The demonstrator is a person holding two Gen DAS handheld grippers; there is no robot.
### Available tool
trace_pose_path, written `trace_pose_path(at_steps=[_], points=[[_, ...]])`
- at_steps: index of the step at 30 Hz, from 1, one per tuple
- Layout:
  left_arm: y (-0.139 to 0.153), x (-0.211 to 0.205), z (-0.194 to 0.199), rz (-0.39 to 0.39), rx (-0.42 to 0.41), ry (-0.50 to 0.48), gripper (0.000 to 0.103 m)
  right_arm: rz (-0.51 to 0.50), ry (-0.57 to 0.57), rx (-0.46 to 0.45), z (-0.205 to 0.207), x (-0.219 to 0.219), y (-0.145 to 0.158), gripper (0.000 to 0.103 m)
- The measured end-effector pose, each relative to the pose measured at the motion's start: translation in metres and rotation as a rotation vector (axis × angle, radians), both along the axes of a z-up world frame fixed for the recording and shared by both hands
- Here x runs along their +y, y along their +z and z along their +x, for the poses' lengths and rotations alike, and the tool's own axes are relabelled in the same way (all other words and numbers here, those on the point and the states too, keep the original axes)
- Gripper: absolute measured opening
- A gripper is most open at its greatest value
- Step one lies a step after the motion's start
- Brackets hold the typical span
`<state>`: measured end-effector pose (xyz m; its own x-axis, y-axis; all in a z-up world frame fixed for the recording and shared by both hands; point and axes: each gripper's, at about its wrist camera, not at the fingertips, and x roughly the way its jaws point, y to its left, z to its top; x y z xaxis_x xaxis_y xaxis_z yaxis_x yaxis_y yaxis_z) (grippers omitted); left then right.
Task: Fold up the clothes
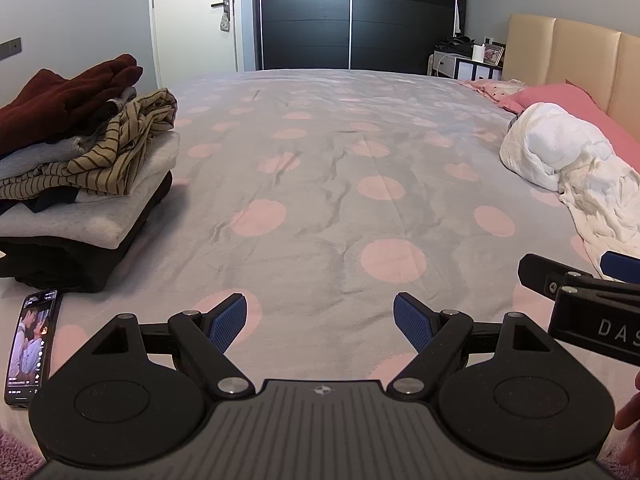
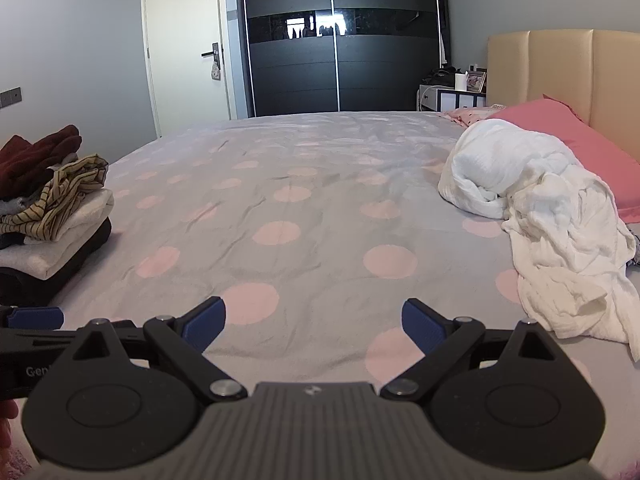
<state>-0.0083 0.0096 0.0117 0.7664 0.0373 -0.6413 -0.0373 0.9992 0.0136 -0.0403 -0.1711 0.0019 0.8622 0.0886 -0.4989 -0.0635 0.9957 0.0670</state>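
Bedroom bed: both hand-held grippers, left and right, gape wide, empty; the leaning clothes stack could topple if bumped.

Dark sliding wardrobe, beige padded headboard

Free room: wide centre of the bedspread, from bottom-centre of both frames up to the far edge, nothing on it. Obstacles at left of frame: stack of clothes, w/ a phone just in front at lower left, near the left gripper. At right of frame: crumpled white cloth spreads toward lower right, near the right gripper; pink pillow behind it against the headboard. Both grippers sit side by side w/ jaws spread, nothing between.
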Motion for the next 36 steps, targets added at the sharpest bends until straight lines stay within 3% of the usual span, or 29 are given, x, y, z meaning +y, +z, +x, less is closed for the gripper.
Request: trace_pose_path(at_steps=[22,28,32,36], points=[[-0.001,0.000,0.003,0.017,0.014,-0.005,0.081,0.000,0.017,0.077,0.005,-0.003,-0.007,0.096],[-0.011,0.000,0.014,0.039,0.052,0.022,0.081,0.028,-0.030,0.140,0.011,-0.018,-0.010,0.094],[-0.015,-0.005,0.030,0.074,0.056,0.017,0.081,0.023,-0.072,0.200,0.022,-0.035,-0.008,0.085],[-0.020,-0.006,0.049,0.077,0.090,0.026,0.081,0.015,-0.089,0.243,0.045,-0.062,0.004,0.085]])
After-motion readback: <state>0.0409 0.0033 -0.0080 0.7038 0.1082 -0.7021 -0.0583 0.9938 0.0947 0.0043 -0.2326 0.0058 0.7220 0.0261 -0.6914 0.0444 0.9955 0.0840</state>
